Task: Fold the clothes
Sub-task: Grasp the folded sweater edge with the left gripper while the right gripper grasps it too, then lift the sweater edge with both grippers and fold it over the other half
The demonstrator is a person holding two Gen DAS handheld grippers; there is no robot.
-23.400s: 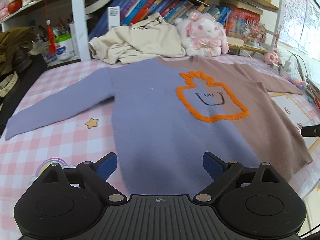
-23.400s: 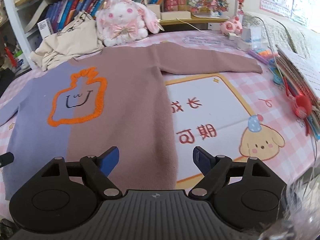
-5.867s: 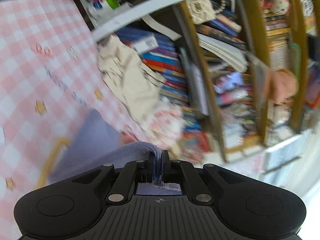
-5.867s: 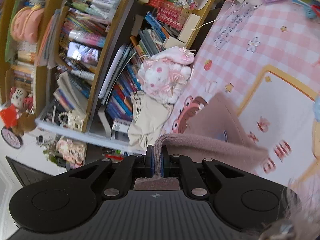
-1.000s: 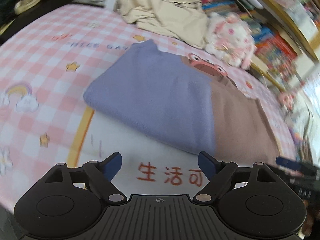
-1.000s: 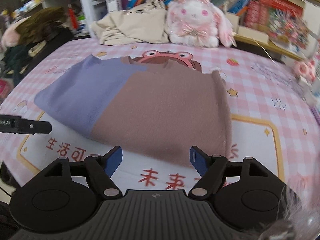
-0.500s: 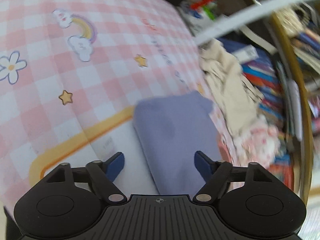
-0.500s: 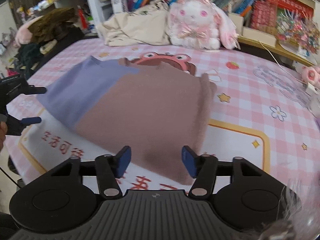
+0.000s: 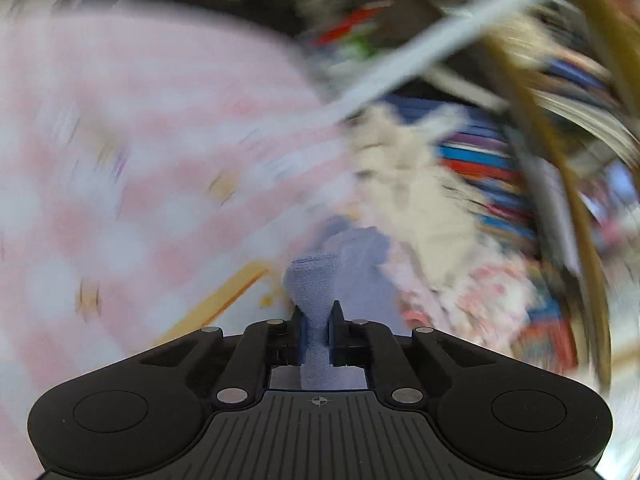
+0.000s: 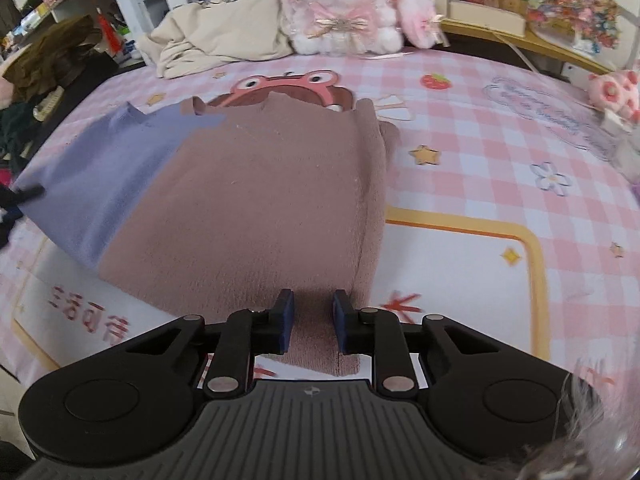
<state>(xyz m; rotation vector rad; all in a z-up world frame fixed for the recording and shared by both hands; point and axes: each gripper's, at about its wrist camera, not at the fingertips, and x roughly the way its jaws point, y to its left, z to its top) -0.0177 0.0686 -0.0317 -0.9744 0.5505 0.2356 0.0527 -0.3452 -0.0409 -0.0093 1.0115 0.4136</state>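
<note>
The folded two-tone sweater (image 10: 256, 200) lies on the pink checked mat, purple half on the left, brown half on the right. My left gripper (image 9: 318, 332) is shut on the sweater's purple edge (image 9: 316, 280), which bunches up between the fingers; that view is badly blurred. It shows as a dark shape at the sweater's left corner in the right wrist view (image 10: 16, 200). My right gripper (image 10: 313, 320) has its jaws narrowed around the brown near edge, with a gap still between the pads and the cloth.
A cream garment (image 10: 216, 36) and a white plush rabbit (image 10: 344, 4) sit at the mat's far edge, before bookshelves. Dark clothes (image 10: 48, 56) are piled at the far left. A white panel with a yellow border (image 10: 460, 272) lies under and right of the sweater.
My left gripper went from open to shut on the purple edge and is moving fast. My right gripper moved in over the brown edge and its jaws narrowed.
</note>
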